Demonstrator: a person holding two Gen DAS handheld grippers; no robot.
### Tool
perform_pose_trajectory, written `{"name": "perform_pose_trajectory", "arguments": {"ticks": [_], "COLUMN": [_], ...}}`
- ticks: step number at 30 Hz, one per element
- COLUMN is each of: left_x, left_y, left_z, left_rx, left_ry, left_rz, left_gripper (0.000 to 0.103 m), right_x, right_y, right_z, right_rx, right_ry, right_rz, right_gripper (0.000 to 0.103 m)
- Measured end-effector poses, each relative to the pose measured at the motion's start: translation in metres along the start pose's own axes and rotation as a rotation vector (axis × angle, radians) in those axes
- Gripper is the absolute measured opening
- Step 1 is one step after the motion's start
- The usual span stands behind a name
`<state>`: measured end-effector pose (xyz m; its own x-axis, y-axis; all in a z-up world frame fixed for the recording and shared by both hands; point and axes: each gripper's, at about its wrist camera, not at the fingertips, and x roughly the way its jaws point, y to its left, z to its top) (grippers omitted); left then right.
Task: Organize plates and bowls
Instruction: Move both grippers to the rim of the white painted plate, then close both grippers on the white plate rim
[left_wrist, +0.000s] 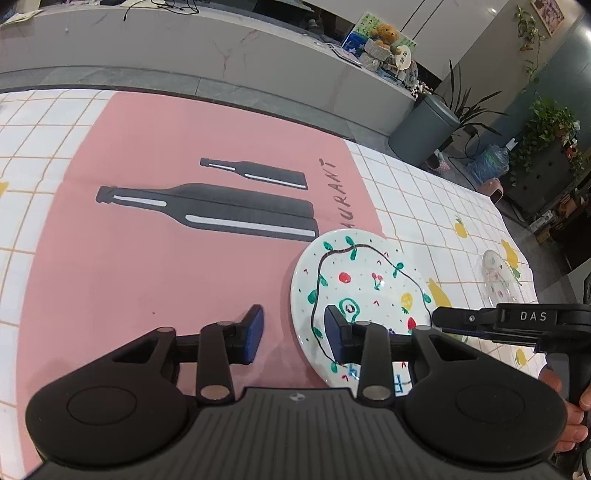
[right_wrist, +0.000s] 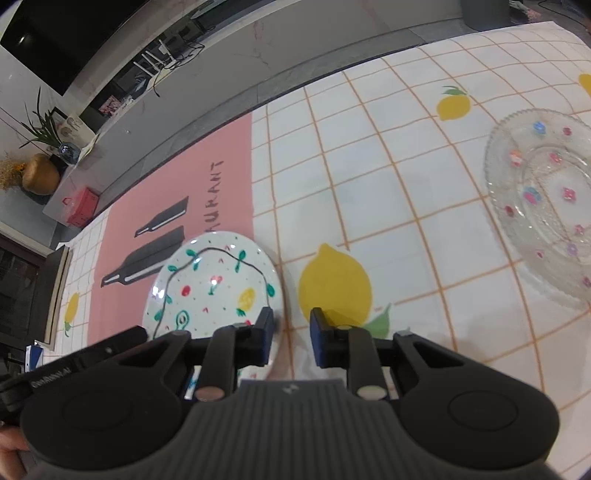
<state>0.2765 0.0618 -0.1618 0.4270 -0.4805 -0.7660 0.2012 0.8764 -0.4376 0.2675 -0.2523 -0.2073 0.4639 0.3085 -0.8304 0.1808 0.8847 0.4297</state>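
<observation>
A white plate painted with fruit and leaves (left_wrist: 364, 291) lies flat on the tablecloth; it also shows in the right wrist view (right_wrist: 214, 288). My left gripper (left_wrist: 293, 334) is open, its jaws straddling the plate's left rim, one finger over the plate and one over the pink cloth. My right gripper (right_wrist: 291, 338) is open at the plate's right rim, its left finger over the plate edge. A clear glass plate with small flowers (right_wrist: 546, 210) lies to the right, also seen in the left wrist view (left_wrist: 498, 280).
The table carries a pink mat with printed bottles (left_wrist: 207, 210) and a white checked cloth with lemons (right_wrist: 334, 288). The table's far edge (left_wrist: 221, 92) borders a grey floor and a counter. The right gripper's body (left_wrist: 517, 321) shows at the right in the left wrist view.
</observation>
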Motion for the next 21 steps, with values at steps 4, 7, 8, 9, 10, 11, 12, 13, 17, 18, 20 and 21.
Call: {"name": "perform_pose_trajectory", "arguments": {"ticks": [4, 7, 8, 9, 10, 11, 12, 13, 17, 18, 20, 21], "left_x": [0.0018, 0.0046, 0.0054, 0.0053, 0.0054, 0.0054, 0.0055, 0.0059, 0.0040, 0.0035, 0.0009, -0.0008], "left_y": [0.0018, 0.0011, 0.0013, 0.0014, 0.0020, 0.0031, 0.0040, 0.0046, 0.0011, -0.0008, -0.0022, -0.0024], "left_z": [0.0011, 0.0003, 0.0001, -0.0003, -0.0004, -0.0004, -0.0006, -0.0005, -0.0016, -0.0018, -0.0022, -0.0021], "left_rx": [-0.023, -0.029, -0.032, -0.037, -0.043, -0.048, -0.052, -0.053, -0.038, -0.034, -0.030, -0.028], "left_ry": [-0.007, -0.004, -0.003, -0.009, -0.011, -0.013, -0.013, -0.013, -0.017, -0.017, -0.020, -0.023], "left_rz": [-0.026, -0.041, -0.043, -0.038, -0.035, -0.038, -0.037, -0.036, -0.020, -0.011, -0.004, -0.006], "left_gripper": [0.039, 0.029, 0.026, 0.025, 0.020, 0.015, 0.013, 0.012, 0.011, 0.011, 0.011, 0.011], "right_x": [0.0040, 0.0052, 0.0054, 0.0052, 0.0051, 0.0052, 0.0054, 0.0054, 0.0048, 0.0048, 0.0036, 0.0029], "right_y": [0.0025, 0.0046, 0.0051, 0.0050, 0.0044, 0.0037, 0.0023, 0.0001, -0.0042, -0.0047, -0.0043, -0.0037], "right_z": [-0.0015, -0.0033, -0.0038, -0.0041, -0.0044, -0.0045, -0.0044, -0.0044, -0.0043, -0.0040, -0.0043, -0.0045], "right_rx": [0.003, 0.001, 0.001, 0.000, 0.001, 0.002, 0.007, 0.018, 0.054, 0.051, 0.046, 0.046], "right_ry": [0.000, -0.006, -0.008, -0.010, -0.011, -0.012, -0.013, -0.013, -0.013, -0.013, -0.002, 0.003], "right_rz": [0.029, 0.039, 0.039, 0.036, 0.035, 0.032, 0.034, 0.042, 0.056, 0.054, 0.048, 0.048], "right_gripper": [0.016, 0.015, 0.014, 0.013, 0.010, 0.008, 0.008, 0.008, 0.007, 0.007, 0.007, 0.007]}}
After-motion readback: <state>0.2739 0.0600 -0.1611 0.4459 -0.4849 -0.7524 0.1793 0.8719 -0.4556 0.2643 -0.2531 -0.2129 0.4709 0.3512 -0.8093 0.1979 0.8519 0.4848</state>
